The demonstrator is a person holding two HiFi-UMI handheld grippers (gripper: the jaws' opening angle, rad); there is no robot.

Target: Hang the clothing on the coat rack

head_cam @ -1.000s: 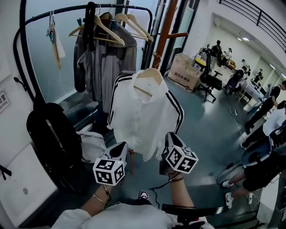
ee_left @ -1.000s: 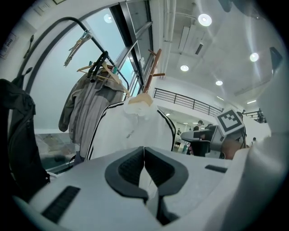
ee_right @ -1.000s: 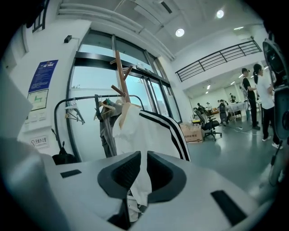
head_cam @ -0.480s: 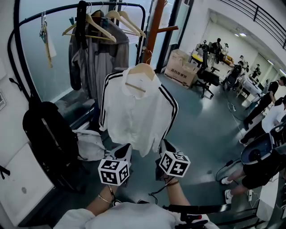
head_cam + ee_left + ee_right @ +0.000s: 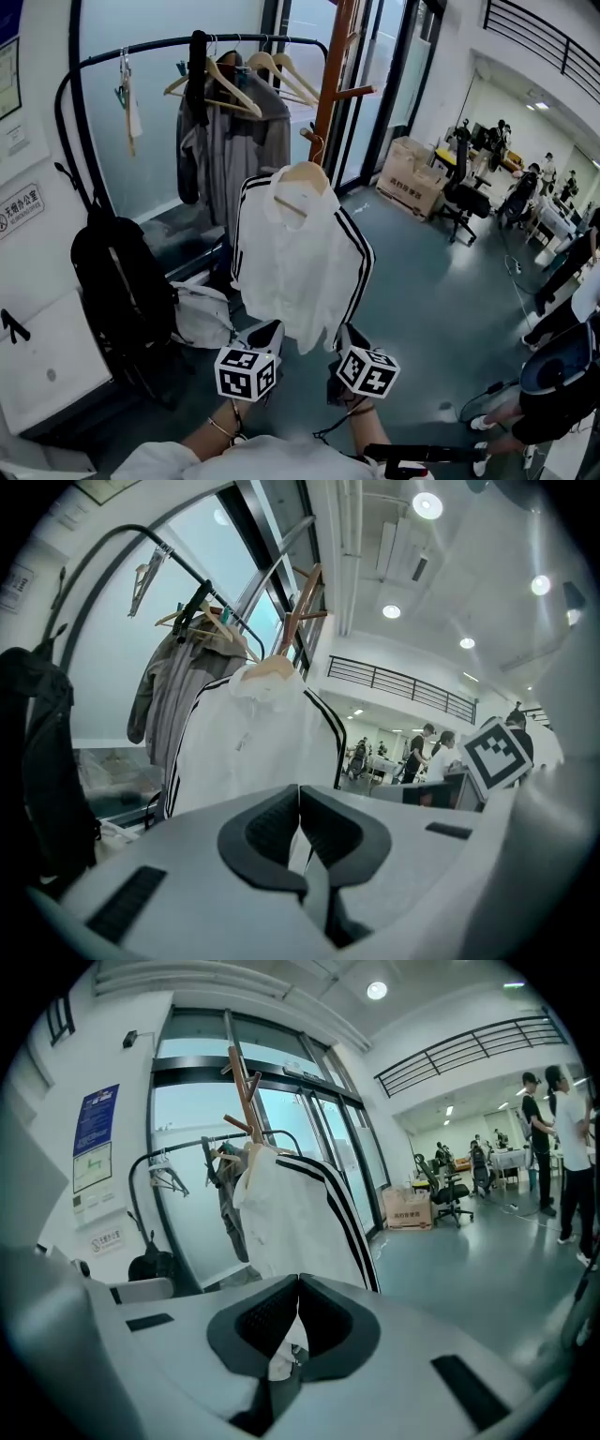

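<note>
Head view: the white black-striped jacket point(image 5: 298, 272) hangs on a wooden hanger point(image 5: 302, 176) from a peg of the coat rack point(image 5: 330, 84). The left gripper point(image 5: 270, 328) and right gripper point(image 5: 345, 330) sit near its hem, with their tips hard to make out. The wall sign point(image 5: 19, 208) has characters too small to read.

Left gripper view: the jaws are clenched with nothing plainly caught.

Right gripper view: the jaws are likewise clenched. The print on the blue poster point(image 5: 94, 1138) is illegible.

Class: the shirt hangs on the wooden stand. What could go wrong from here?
1. The white shirt with black stripes hangs by a wooden hanger hooked on one peg of the brown wooden coat stand; a tug could unhook it.
2. The right gripper looks shut on white cloth; pulling away might drag the shirt down.
</note>
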